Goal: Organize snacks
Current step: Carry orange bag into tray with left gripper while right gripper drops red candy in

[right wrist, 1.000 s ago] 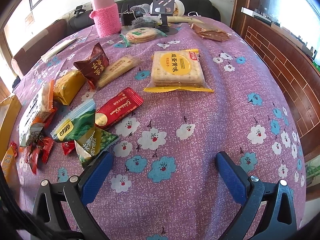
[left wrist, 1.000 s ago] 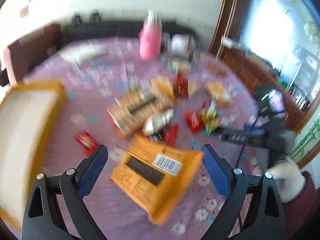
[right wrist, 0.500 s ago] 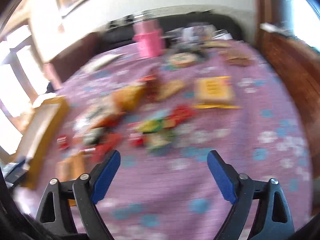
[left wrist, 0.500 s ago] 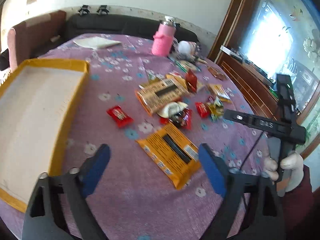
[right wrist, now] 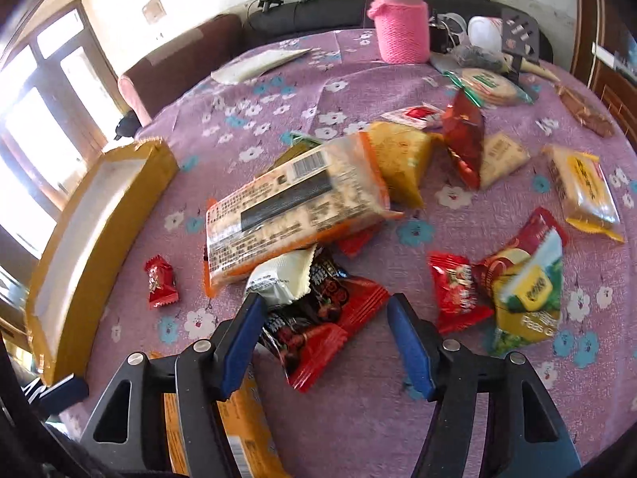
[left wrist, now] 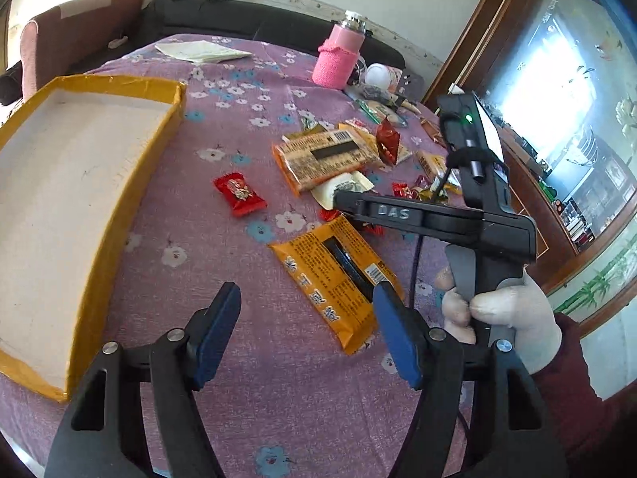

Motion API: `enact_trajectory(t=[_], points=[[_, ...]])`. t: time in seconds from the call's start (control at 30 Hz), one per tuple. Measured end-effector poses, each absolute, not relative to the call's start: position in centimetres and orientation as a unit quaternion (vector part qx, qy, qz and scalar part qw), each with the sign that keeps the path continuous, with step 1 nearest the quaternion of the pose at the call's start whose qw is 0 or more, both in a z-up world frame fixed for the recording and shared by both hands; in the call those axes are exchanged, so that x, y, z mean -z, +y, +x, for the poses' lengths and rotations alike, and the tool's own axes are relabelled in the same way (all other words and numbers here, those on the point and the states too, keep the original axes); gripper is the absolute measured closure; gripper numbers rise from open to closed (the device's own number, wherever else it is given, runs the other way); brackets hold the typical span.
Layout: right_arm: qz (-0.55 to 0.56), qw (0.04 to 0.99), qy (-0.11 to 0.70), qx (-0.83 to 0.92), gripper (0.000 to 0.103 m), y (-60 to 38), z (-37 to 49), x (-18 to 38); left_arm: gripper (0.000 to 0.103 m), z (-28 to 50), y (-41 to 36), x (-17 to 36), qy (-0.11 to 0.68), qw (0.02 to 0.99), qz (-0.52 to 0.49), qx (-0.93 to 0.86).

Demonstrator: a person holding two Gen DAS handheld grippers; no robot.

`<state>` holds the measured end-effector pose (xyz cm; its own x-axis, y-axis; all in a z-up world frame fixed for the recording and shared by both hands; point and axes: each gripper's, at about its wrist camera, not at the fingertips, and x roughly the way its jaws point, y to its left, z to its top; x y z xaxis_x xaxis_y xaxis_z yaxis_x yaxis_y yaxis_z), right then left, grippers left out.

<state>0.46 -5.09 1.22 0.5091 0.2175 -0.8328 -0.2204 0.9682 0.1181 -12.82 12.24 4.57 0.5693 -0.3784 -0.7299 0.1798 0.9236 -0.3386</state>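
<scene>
My left gripper [left wrist: 306,332] hovers over the purple tablecloth with its jaws closing. An orange snack packet [left wrist: 334,275] lies flat just ahead, its near end beside the right finger, not pinched. My right gripper [right wrist: 326,330] is also closing, low over a heap of red and black candy packets [right wrist: 322,318] that lie between its pads, which do not press on them. A white packet [right wrist: 278,279] sits by its left finger. In the left wrist view a gloved hand [left wrist: 505,310] holds the right gripper [left wrist: 346,199] above the pile.
A shallow yellow box [left wrist: 139,159] [right wrist: 99,219] stands on the left. A large cracker pack [right wrist: 294,207], a small red candy [left wrist: 239,193], a green packet [right wrist: 529,290] and a yellow biscuit pack [right wrist: 581,191] lie scattered. A pink bottle [left wrist: 338,55] stands at the back.
The orange packet, close between the left jaws a second ago, now lies on the cloth. The right gripper swung left from the biscuit pack to the candy heap. Both jaws narrowed.
</scene>
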Motion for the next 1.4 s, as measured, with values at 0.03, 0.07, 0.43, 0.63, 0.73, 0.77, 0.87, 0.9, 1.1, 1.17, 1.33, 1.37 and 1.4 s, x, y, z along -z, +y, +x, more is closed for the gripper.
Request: enact_trajectory(t=[0.03, 0.07, 0.43, 0.63, 0.73, 0.77, 0.87, 0.9, 1.1, 1.17, 1.33, 1.37, 1.4], points=[[-0.013, 0.869, 0.479, -0.121, 0.043, -4.7, 0.4, -1.2, 0.034, -12.6, 11.8, -4.4, 0.442, 0.876, -0.111, 0.159], [-0.023, 0.871, 0.477, -0.117, 0.058, -4.6, 0.3, -1.2, 0.034, -12.4, 11.2, -4.3, 0.448, 0.873, -0.108, 0.160], [0.072, 0.869, 0.470, -0.139, 0.095, -10.7, 0.1, -1.3, 0.033, -8.6, 5.8, -2.6, 0.482, 0.864, -0.070, 0.131], [0.106, 0.866, 0.460, -0.165, 0.075, -11.1, 0.0, -1.8, 0.024, -7.0, 3.6, -1.6, 0.487, 0.865, -0.032, 0.113], [0.110, 0.863, 0.456, -0.186, 0.067, -11.0, -0.3, -2.1, 0.029, -7.4, 3.1, -1.5, 0.474, 0.872, -0.003, 0.122], [0.109, 0.863, 0.455, -0.190, 0.066, -10.9, -0.4, -2.2, 0.030, -7.6, 3.3, -1.6, 0.473, 0.872, -0.004, 0.127], [0.099, 0.864, 0.454, -0.196, 0.065, -10.6, -0.7, -2.3, 0.034, -8.0, 4.9, -1.9, 0.472, 0.872, -0.021, 0.126], [0.096, 0.862, 0.455, -0.199, 0.065, -10.5, -0.7, -2.3, 0.034, -8.0, 5.5, -2.0, 0.472, 0.873, -0.027, 0.123], [0.014, 0.855, 0.475, -0.208, 0.063, -8.4, -1.2, -1.4, 0.034, -9.4, 10.8, -4.0, 0.450, 0.882, -0.088, 0.107], [-0.011, 0.859, 0.470, -0.203, 0.061, -7.7, -1.6, -1.4, 0.034, -10.3, 12.6, -5.1, 0.437, 0.888, -0.105, 0.103], [-0.039, 0.865, 0.466, -0.183, 0.061, -7.3, -2.6, -1.2, 0.034, -12.2, 16.6, -7.2, 0.404, 0.903, -0.123, 0.084], [-0.042, 0.866, 0.464, -0.179, 0.062, -7.3, -2.9, -1.2, 0.034, -12.5, 17.4, -7.5, 0.398, 0.906, -0.125, 0.078], [-0.046, 0.869, 0.461, -0.175, 0.062, -7.4, -3.2, -1.1, 0.034, -12.8, 18.1, -7.6, 0.392, 0.908, -0.126, 0.072]])
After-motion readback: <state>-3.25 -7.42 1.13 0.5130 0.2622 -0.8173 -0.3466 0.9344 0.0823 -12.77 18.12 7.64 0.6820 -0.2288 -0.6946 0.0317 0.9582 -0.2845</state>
